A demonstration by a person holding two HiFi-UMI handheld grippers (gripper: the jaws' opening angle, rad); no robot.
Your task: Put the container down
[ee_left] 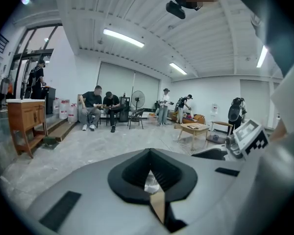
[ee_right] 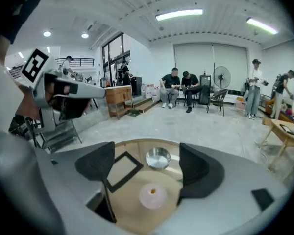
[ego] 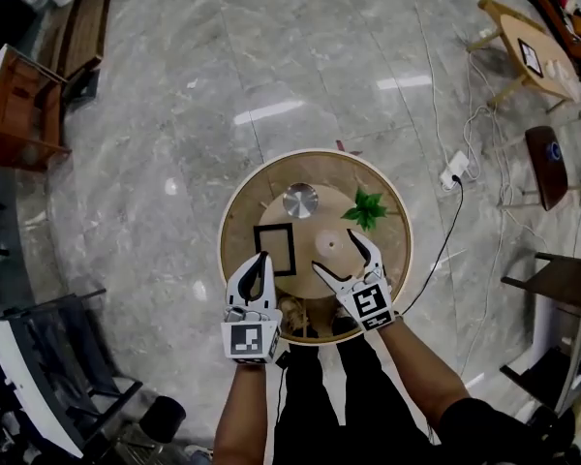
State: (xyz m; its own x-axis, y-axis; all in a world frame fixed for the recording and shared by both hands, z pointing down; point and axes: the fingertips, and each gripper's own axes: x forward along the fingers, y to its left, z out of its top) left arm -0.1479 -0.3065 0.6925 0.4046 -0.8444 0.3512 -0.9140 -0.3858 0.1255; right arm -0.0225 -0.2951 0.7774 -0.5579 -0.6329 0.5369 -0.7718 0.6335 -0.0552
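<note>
A round wooden table (ego: 242,197) carries a steel bowl (ego: 300,200), a black picture frame (ego: 274,248), a small pale round container (ego: 330,245) and a green leafy sprig (ego: 366,207). My right gripper (ego: 337,252) is open just above the pale container (ee_right: 153,195), which lies on the table between its jaws. The steel bowl (ee_right: 158,158) and the frame (ee_right: 120,170) sit beyond it. My left gripper (ego: 262,260) is shut with nothing in it, its tips over the frame's near edge. In the left gripper view the shut jaws (ee_left: 149,180) leave only a slit.
A wooden cabinet (ego: 19,105) stands at the far left and a low wooden table (ego: 533,56) at the upper right. A white power strip (ego: 453,168) and its cable lie on the floor beside the table. Several people (ee_right: 179,89) sit far off.
</note>
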